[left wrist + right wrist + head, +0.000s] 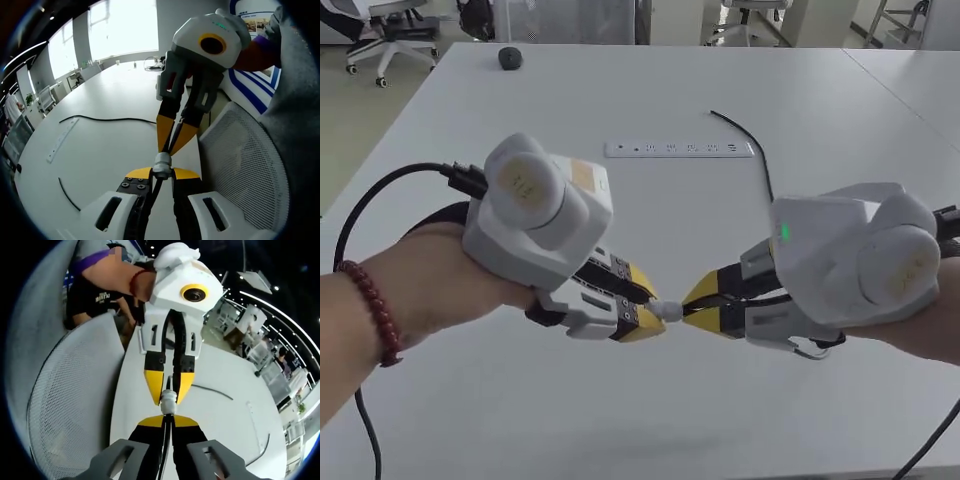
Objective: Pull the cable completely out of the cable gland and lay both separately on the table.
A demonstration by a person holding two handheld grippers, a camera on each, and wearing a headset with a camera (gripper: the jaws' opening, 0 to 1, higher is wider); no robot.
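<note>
The left gripper is clamped narrow on the white cable gland, which it holds in the air above the worktop. Just to the right, the right gripper is pinched tight on the black cable where it leaves the gland. To do this well, I'd hold the left side firm and draw the right straight back along the cable's line without twisting. If some cable is left inside, regrip nearer the gland.
</note>
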